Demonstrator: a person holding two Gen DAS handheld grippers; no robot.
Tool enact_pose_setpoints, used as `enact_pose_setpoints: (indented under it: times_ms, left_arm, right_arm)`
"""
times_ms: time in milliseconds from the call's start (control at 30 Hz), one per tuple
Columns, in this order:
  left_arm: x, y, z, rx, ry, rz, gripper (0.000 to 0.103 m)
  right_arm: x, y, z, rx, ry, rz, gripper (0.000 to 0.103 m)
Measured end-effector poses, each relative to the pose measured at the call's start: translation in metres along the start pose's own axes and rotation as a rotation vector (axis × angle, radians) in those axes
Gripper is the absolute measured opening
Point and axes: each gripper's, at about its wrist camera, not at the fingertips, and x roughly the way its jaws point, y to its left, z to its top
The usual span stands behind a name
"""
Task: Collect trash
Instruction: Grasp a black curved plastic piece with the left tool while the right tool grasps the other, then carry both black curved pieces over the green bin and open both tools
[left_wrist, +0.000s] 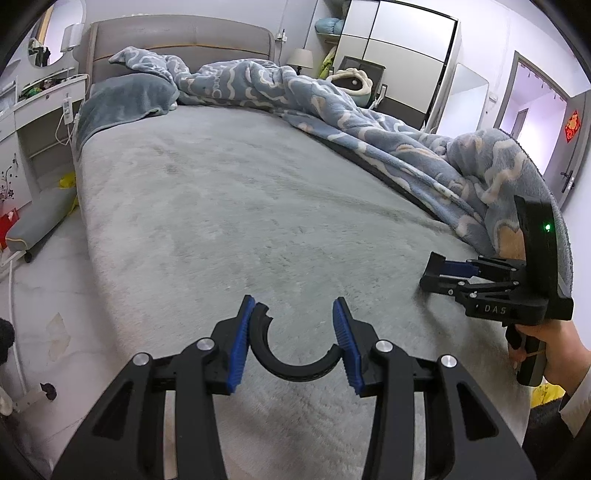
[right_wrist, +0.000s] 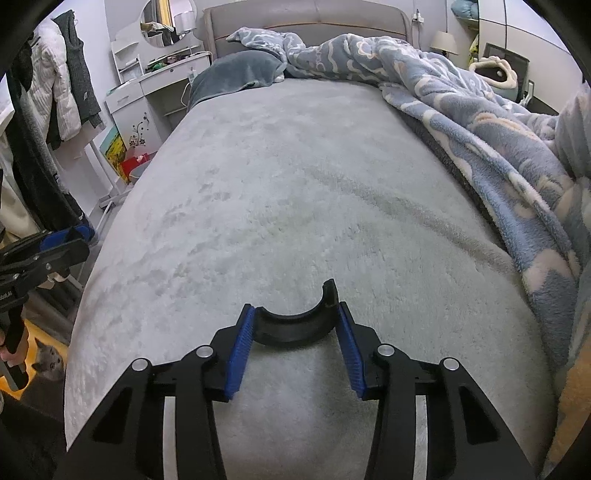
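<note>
While the left gripper (left_wrist: 293, 332) is hovering over the grey bed (left_wrist: 221, 206), its blue pads are clamping a black curved piece (left_wrist: 291, 360), a half ring with its open side facing up toward the headboard. Seen from the right wrist, the right gripper (right_wrist: 295, 334) is pinching another black half ring (right_wrist: 295, 326), arched crosswise, its ends pointing away.
</note>
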Motion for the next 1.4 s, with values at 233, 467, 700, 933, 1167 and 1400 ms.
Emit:
enact_pose_setpoints:
  times_ms: [233,467,700,933,1167,1400]
  left_arm:
    - [-0.007,0.002,-0.014,-0.014,0.052,-0.025,0.046]
    - [-0.023,0.006,-0.038,-0.094,0.076,-0.082,0.046]
    - [-0.048,0.005,-0.058,-0.114,0.081,-0.043,0.046]
    - [-0.070,0.015,-0.090,-0.185,0.100,-0.007,0.046]
    - [-0.080,0.024,-0.137,-0.232,0.177,0.053,0.046]
    - [-0.075,0.045,-0.181,-0.285,0.295,0.109,0.046]
  right_arm:
    - [-0.013,0.015,0.000,0.028,-0.029,0.015,0.045]
    - [-0.032,0.048,-0.008,0.031,-0.057,0.047,0.045]
    - [-0.057,0.092,-0.023,0.034,-0.095,0.079,0.045]
    - [-0.072,0.141,-0.046,-0.004,-0.090,0.131,0.045]
    - [-0.081,0.179,-0.066,-0.049,-0.064,0.172,0.045]
    - [-0.076,0.215,-0.085,-0.095,-0.001,0.224,0.045]
